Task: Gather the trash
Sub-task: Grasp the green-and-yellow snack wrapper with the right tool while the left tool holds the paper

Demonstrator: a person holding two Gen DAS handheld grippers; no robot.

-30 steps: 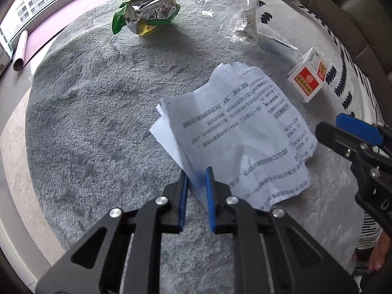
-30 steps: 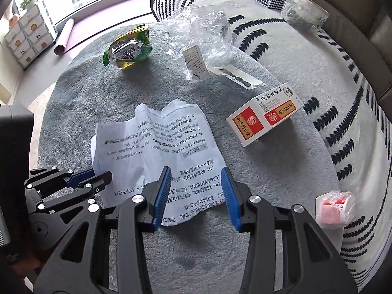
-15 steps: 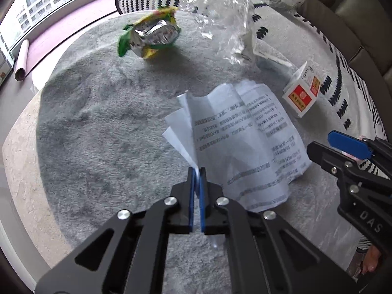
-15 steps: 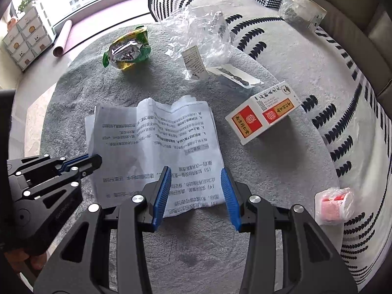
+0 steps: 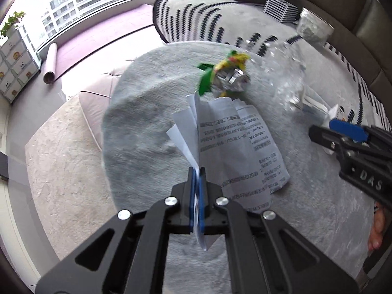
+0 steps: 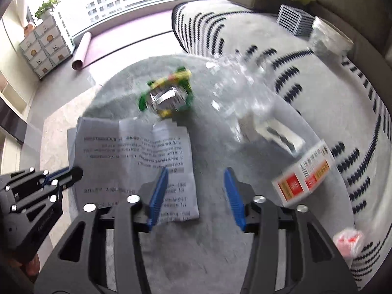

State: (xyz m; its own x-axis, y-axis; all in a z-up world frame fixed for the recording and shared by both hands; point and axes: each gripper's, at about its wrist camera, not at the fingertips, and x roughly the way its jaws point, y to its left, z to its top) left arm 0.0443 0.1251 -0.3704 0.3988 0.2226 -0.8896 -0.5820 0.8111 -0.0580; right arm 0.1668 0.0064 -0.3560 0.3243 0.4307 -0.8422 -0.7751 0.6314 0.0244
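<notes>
**A:** ok going left to right, what's the left gripper (image 5: pixel 197 178) doing?

**B:** it's pinching the printed paper (image 5: pixel 235 147) by one edge, blue pads (image 5: pixel 201 196) pressing together with the sheet between them. The paper is hanging crumpled out in front of the fingers, above the grey rug (image 5: pixel 147 127), and a corner is poking down behind the pads.

**A:** and past the paper?

**B:** a green and yellow foil wrapper (image 6: pixel 169 95) is lying on the rug just beyond it. To the right of that, clear plastic film (image 6: pixel 240 93) is sitting bunched up with a white label card (image 6: pixel 281 137) at its near edge. It's all motion-blurred so I can't read anything.

**A:** right gripper (image 6: pixel 196 193)?

**B:** its fingers are standing wide apart with nothing between them, hovering over the rug just right of the paper's lower corner. A red and white box (image 6: pixel 303 174) is lying off to its right, and a small pinkish-red wad in plastic (image 6: pixel 348 242) is sitting farther right, near the striped rug (image 6: pixel 355 112).
</notes>
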